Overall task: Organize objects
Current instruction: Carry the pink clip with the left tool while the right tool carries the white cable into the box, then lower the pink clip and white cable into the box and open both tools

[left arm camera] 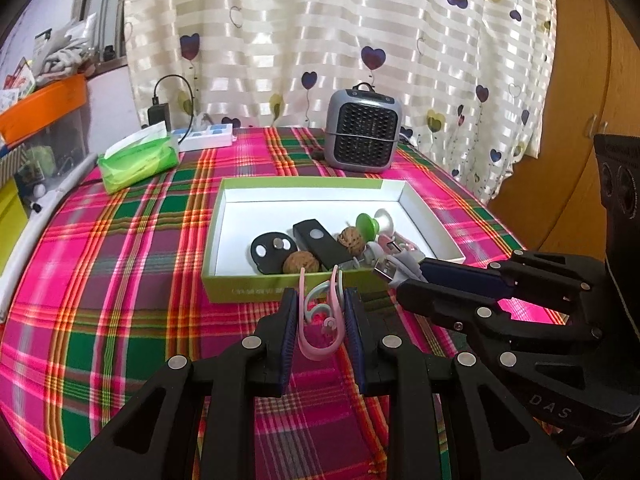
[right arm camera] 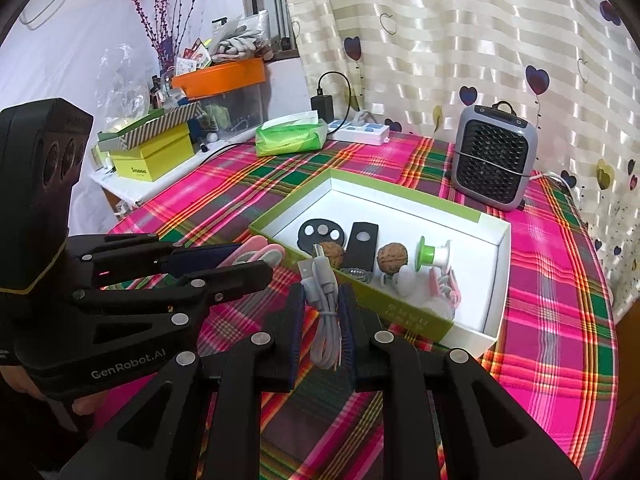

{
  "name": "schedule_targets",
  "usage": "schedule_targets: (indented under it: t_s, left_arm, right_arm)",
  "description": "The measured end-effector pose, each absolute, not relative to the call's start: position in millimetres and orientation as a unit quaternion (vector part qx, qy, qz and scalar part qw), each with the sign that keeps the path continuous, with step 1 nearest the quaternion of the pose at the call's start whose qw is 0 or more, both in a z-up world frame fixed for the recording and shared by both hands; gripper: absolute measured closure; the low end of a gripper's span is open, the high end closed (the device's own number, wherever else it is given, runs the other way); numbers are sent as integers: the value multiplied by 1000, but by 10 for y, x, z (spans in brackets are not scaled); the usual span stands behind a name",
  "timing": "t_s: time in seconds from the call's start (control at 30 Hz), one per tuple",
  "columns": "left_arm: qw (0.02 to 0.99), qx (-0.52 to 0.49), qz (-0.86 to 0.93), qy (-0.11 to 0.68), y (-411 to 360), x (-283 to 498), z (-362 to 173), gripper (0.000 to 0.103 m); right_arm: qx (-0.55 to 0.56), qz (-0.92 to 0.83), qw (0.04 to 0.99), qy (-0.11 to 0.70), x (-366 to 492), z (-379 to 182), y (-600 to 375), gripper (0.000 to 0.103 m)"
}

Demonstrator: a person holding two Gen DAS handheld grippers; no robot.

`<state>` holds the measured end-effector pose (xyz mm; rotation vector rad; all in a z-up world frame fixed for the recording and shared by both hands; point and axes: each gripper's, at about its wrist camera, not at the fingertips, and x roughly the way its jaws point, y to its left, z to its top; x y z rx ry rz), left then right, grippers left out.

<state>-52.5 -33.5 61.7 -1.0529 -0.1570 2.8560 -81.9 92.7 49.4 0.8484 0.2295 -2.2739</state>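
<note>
Plaid cloth (left arm camera: 120, 280) in pink and green covers the table, with a heart-print curtain (left arm camera: 320, 40) behind it and a small grey heater (left arm camera: 363, 133) at the back. Near the middle sits a shallow green box (left arm camera: 280, 286) with a white inside, already holding two walnuts, a black stick, a black disc, a green spool and some small white and pink bits. That part looks done. Two things are left, both just short of the near wall: the left gripper (left arm camera: 320, 312) is clenched on a pink ear hook (left arm camera: 316, 332), and the right gripper (right arm camera: 320, 320) is clenched on a folded grey cable (right arm camera: 325, 320).
</note>
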Motion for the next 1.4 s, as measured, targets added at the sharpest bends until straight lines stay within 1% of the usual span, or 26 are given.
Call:
schedule_targets:
  t_s: [0.57,1.4]
  left_arm:
    - [46,-345,936,-51,-326,-774,648,81]
    - [30,-369,928,-37,-331,-1297,493,81]
  right_arm:
    - [326,-877,341,90,-938,498,900,85]
    - [356,-878,308,89,-1468,343,871,85]
